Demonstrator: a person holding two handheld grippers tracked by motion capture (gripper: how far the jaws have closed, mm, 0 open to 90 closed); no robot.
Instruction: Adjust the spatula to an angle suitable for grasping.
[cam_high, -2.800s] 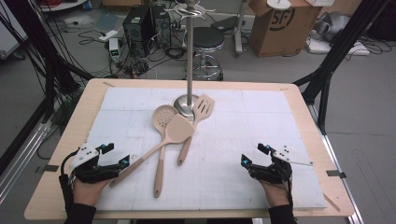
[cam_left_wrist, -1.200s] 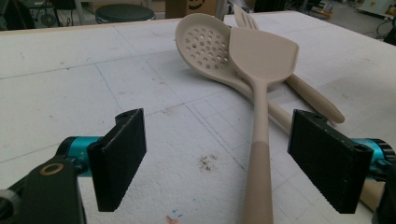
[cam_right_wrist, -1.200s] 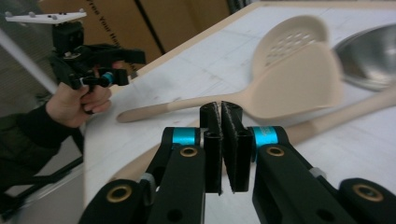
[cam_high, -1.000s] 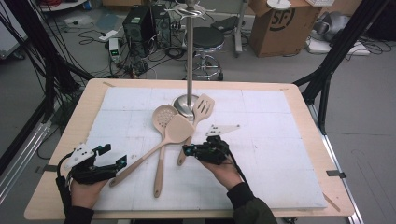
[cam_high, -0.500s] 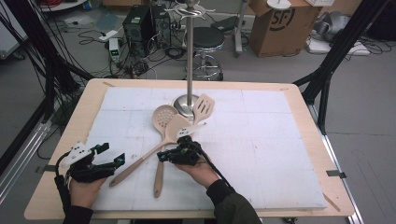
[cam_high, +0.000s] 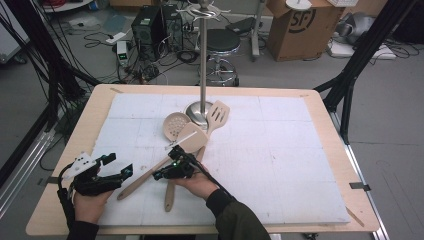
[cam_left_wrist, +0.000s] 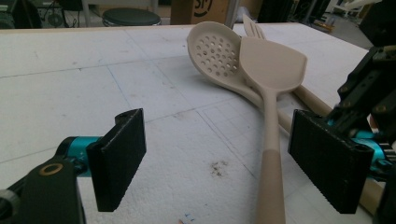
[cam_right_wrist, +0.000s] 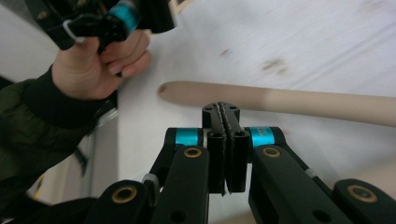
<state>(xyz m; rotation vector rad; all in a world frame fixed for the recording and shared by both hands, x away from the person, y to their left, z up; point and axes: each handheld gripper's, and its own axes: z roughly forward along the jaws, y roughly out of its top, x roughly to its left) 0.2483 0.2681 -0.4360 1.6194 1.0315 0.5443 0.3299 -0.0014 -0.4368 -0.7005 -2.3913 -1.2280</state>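
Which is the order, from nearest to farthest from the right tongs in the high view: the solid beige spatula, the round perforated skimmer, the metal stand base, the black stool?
From the right tongs:
1. Solid beige spatula, its handle lying just left of them.
2. Round perforated beige skimmer, behind the spatula head.
3. Round metal stand base, farther back at mid-table.
4. Black round stool, on the floor beyond the table.

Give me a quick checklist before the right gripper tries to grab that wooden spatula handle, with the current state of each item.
1. Right gripper open for the grasp: not ok, jaws shut with nothing between them.
2. Spatula handle within reach: ok, it lies just ahead of the jaws.
3. Left gripper open: ok, jaws wide apart.
4. Solid spatula free to lift: not ok, it lies across the perforated spoon.
5. Slotted turner clear of the stand base: cannot tell.
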